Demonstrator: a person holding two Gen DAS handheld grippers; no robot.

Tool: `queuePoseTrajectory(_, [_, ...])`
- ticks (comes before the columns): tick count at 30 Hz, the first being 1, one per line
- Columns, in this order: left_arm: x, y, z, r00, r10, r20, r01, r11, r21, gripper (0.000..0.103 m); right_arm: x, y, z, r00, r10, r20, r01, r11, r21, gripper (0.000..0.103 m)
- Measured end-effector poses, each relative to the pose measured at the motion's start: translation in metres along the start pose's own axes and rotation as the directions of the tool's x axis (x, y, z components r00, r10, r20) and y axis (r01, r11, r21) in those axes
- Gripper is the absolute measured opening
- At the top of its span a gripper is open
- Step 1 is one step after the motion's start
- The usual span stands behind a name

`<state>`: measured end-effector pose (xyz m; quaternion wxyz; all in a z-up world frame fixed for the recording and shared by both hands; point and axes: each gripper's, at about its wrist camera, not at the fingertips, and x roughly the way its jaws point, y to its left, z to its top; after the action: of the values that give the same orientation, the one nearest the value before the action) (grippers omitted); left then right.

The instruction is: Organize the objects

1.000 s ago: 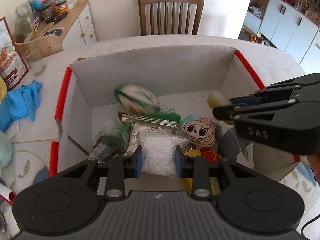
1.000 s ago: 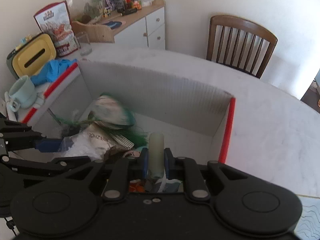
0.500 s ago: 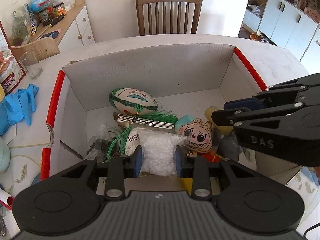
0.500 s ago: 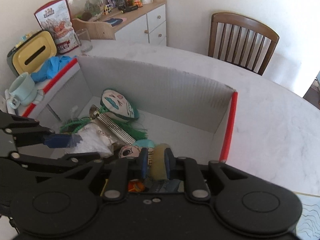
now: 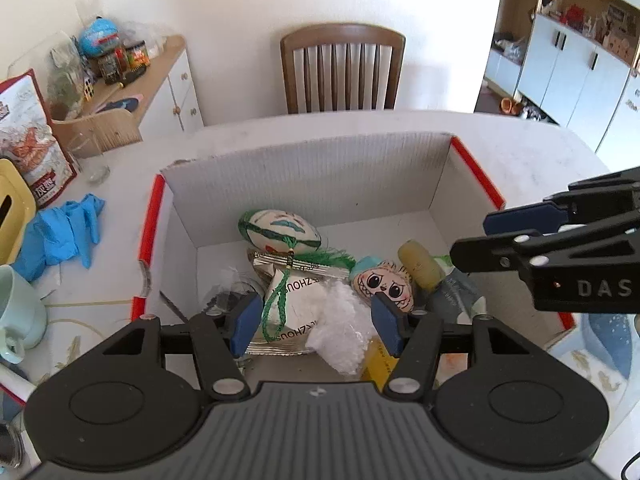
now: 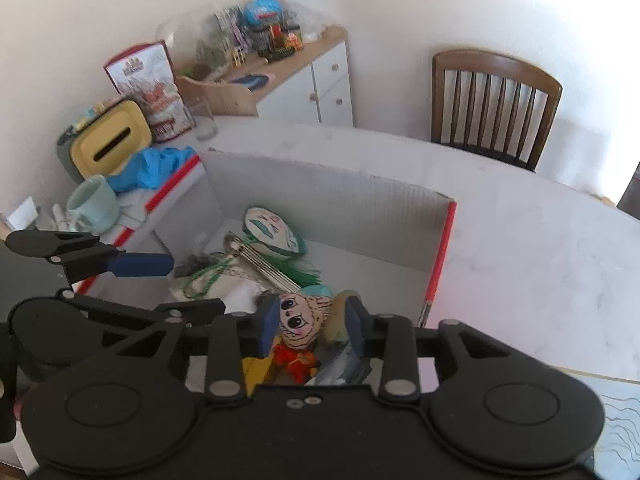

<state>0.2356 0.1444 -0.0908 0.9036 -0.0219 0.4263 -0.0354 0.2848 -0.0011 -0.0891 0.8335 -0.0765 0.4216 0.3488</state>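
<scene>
A white cardboard box (image 5: 320, 176) with red edges holds a painted egg-shaped ball (image 5: 280, 232), a silver packet (image 5: 296, 308), a doll's face (image 5: 384, 284) and a yellowish cylinder (image 5: 416, 266). My left gripper (image 5: 316, 326) hovers over the box's near side with its jaws opening. A white crinkly bag (image 5: 340, 332) lies loose below them, and neither pad touches it. My right gripper (image 6: 313, 322) is opening too, above the doll's face (image 6: 300, 320) and the cylinder (image 6: 340, 320), gripping neither. Each gripper appears in the other's view, the right gripper (image 5: 480, 238) and the left gripper (image 6: 168, 284).
The box (image 6: 340, 204) stands on a pale table. Left of it are blue gloves (image 5: 60, 236), a mint mug (image 5: 16, 316), a yellow tissue box (image 6: 108, 144), a snack bag (image 5: 28, 152) and a glass (image 5: 94, 160). A wooden chair (image 5: 344, 72) and a cluttered sideboard (image 5: 160, 80) stand behind.
Both grippers have opened and lifted. The left let go of the white bag and the right let go of the yellowish cylinder, and both now lie in the box. The egg ball has stopped moving.
</scene>
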Motion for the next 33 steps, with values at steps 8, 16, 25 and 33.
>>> queuePoseTrajectory(8, [-0.037,0.0,-0.002,0.997,0.008,0.08,-0.006,1.0,-0.025,0.065,-0.04,0.006,-0.007,0.995,0.034,0.094,-0.034,0.999,-0.006,0.053])
queuePoseTrajectory(16, [-0.073,-0.004,-0.008,0.987,0.026,0.159,-0.023,0.999,-0.024,0.074,-0.069,0.015,-0.018,0.985,0.054,0.161,-0.052,0.999,-0.015,0.068])
queuePoseTrajectory(25, [-0.099,-0.012,-0.015,0.972,0.049,0.229,-0.049,0.999,-0.009,0.085,-0.091,0.022,-0.037,0.976,0.048,0.211,-0.038,0.998,-0.049,0.086])
queuePoseTrajectory(33, [-0.108,-0.012,-0.021,0.969,0.009,0.246,0.002,0.999,-0.044,0.091,-0.107,0.019,-0.048,0.965,0.049,0.258,-0.043,0.999,-0.03,0.102])
